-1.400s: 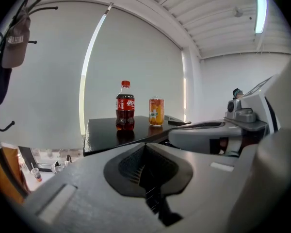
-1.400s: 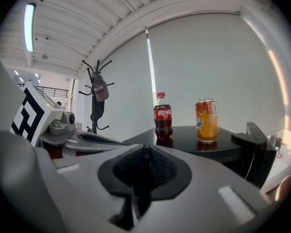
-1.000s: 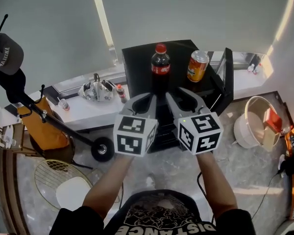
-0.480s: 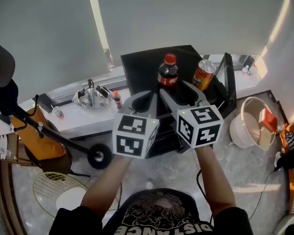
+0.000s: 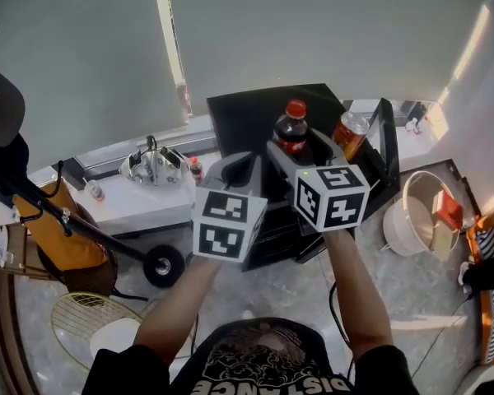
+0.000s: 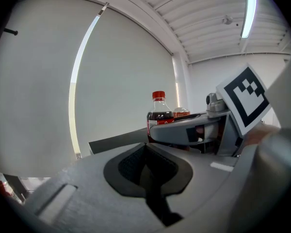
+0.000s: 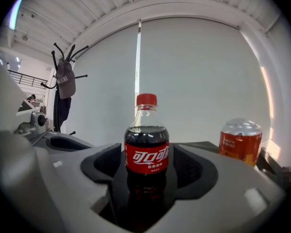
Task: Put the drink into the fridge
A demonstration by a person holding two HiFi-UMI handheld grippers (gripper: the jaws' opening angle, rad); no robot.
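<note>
A cola bottle with a red cap stands upright on top of the black fridge, and an orange can is to its right. My right gripper is open. Its jaws have just been opening, and the bottle stands between them with a gap on each side. The can stays outside the jaws. My left gripper is shut on nothing, just left of the right one and short of the bottle.
A black door panel stands at the fridge's right side. A white ledge with small items runs to the left. On the floor are a wheeled stand, a fan and a white bucket.
Both grippers have moved forward to the fridge top. The right jaws have spread and now flank the cola bottle, which earlier stood beyond them. The left jaws stay shut.
</note>
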